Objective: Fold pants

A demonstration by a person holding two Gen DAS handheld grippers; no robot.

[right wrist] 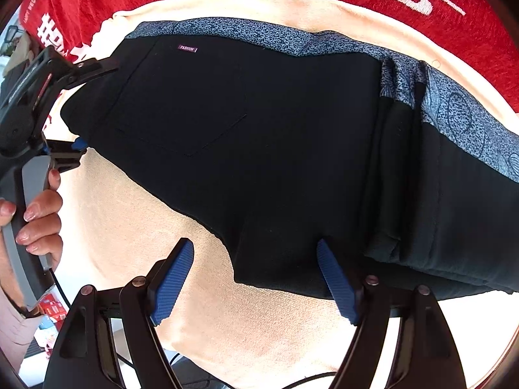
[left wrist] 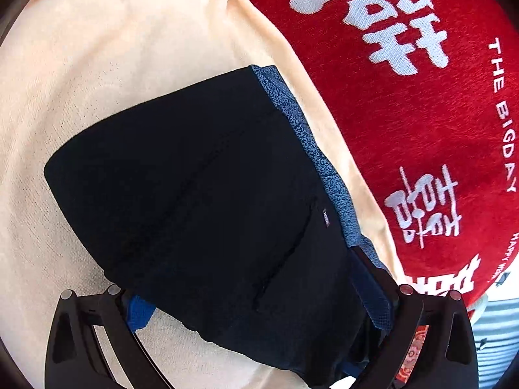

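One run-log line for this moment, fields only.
item: black folded pants with blue patterned waistband, lying on cream cloth | right hand-held gripper: open at the pants' near edge | left hand-held gripper: at the pants' end, state unclear

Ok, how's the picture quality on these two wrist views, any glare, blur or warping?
Left wrist view: sharp, strong fisheye bending of the red blanket lettering; the black pants swallow detail, seams barely readable. Right wrist view: also sharp, pants nearly featureless black, cream cloth bright and slightly washed out at lower right; dark vignette in the corners of both.
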